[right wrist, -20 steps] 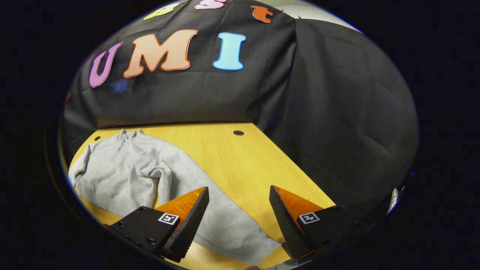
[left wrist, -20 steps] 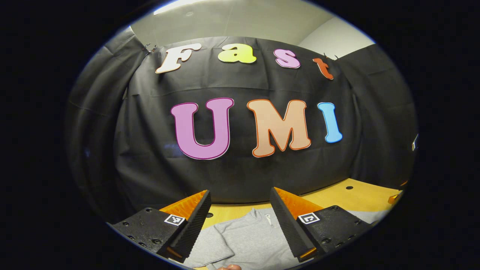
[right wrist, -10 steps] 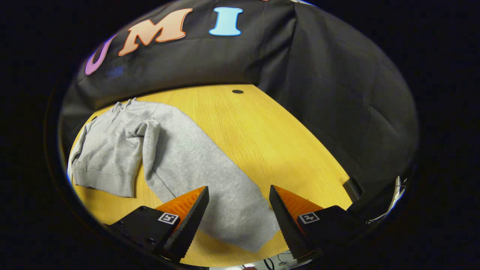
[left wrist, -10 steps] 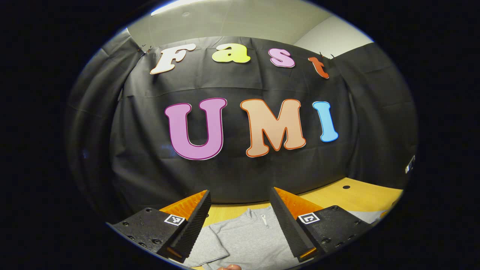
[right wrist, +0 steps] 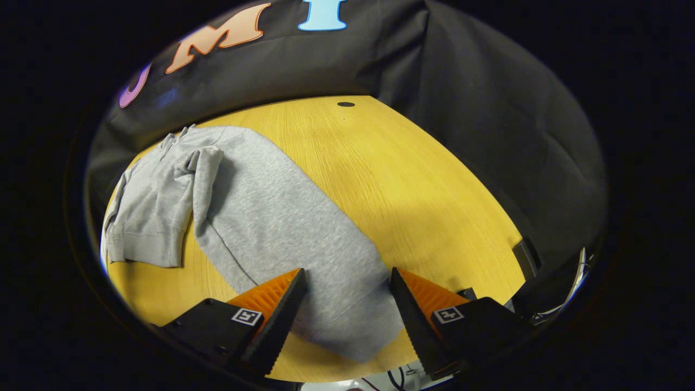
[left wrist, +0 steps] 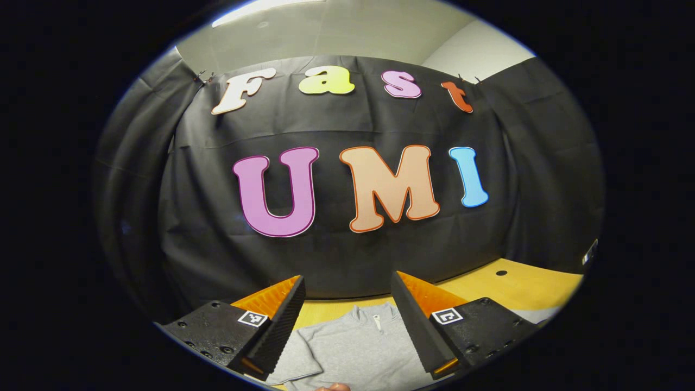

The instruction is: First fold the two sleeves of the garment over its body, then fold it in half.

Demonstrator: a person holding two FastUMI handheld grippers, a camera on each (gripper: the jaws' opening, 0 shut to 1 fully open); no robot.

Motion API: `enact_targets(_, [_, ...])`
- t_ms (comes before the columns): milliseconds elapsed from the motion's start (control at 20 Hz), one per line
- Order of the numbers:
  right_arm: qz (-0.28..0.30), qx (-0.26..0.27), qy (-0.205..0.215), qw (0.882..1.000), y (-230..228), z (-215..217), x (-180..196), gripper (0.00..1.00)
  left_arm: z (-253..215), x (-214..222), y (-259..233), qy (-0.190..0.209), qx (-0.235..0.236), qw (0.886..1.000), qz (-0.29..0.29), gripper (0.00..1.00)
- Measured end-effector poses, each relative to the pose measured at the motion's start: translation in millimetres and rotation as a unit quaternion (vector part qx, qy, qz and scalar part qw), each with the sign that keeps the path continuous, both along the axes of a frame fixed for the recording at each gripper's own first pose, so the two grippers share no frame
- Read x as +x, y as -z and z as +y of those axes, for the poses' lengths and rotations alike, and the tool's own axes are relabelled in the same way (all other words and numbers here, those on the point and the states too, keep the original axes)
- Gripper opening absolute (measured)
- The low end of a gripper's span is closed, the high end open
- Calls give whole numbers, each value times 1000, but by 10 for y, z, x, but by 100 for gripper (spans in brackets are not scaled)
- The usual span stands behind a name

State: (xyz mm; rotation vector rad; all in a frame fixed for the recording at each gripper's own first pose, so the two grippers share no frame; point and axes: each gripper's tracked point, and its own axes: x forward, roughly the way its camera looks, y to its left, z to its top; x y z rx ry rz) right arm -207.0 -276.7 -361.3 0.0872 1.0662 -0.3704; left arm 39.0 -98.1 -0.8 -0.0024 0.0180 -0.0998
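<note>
A light grey sweatshirt [right wrist: 157,201] with a zip collar lies on the yellow wooden table [right wrist: 423,184]. In the right gripper view its long sleeve [right wrist: 282,228] stretches out flat toward me, and the cuff end lies between and below my fingers. My right gripper [right wrist: 346,320] hovers open over that cuff end, holding nothing. In the left gripper view the sweatshirt's collar and chest [left wrist: 358,347] show between the fingers of my left gripper [left wrist: 347,326], which is open and held above the garment.
The table has a small round hole [right wrist: 345,104] near its far edge, against the black cloth wall. Cables [right wrist: 396,377] hang past the table's near edge. Bare tabletop lies to the right of the sleeve. A fingertip [left wrist: 332,387] shows at the bottom of the left gripper view.
The right gripper has tilted down and come closer over the sleeve's cuff end, so more of the table shows. The left gripper has shifted slightly right. Both stayed open.
</note>
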Motion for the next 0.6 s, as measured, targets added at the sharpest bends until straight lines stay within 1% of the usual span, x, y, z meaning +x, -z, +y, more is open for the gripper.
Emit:
enact_targets(50, [1,10,6,1000,2,1,-3,98,-34,3,2,-3,-1,1000,0,93])
enact_targets(100, [5,13,1,1000,20,-10,-3,98,-77,8,5,-6,-2,1000,2,93])
enact_targets(150, [10,19,-12,1000,8,14,-19,95,-119,15,7,-10,-4,1000,3,93])
enact_targets(200, [13,23,-30,999,12,48,12,83,-153,12,12,-14,-6,1000,5,93])
enact_targets(250, [15,29,-49,998,29,96,58,74,-180,5,9,-19,-8,1000,7,93])
enact_targets(300, [14,29,-64,997,29,134,98,55,-206,3,6,-22,-7,1000,7,94])
enact_targets(400, [11,25,-76,997,26,160,122,17,-253,-21,-17,-23,1,1000,4,93])
enact_targets(450, [9,25,-72,997,22,156,117,19,-244,-14,-21,-24,3,1000,1,94])
enact_targets(500, [8,31,-61,998,-1,168,119,7,-255,-3,-26,-22,3,1000,2,93])
enact_targets(550, [9,43,-42,998,3,172,102,7,-279,13,-11,-18,3,1000,3,93])
enact_targets(600, [8,54,-23,998,-1,166,112,3,-279,35,-15,-13,3,1000,1,93])
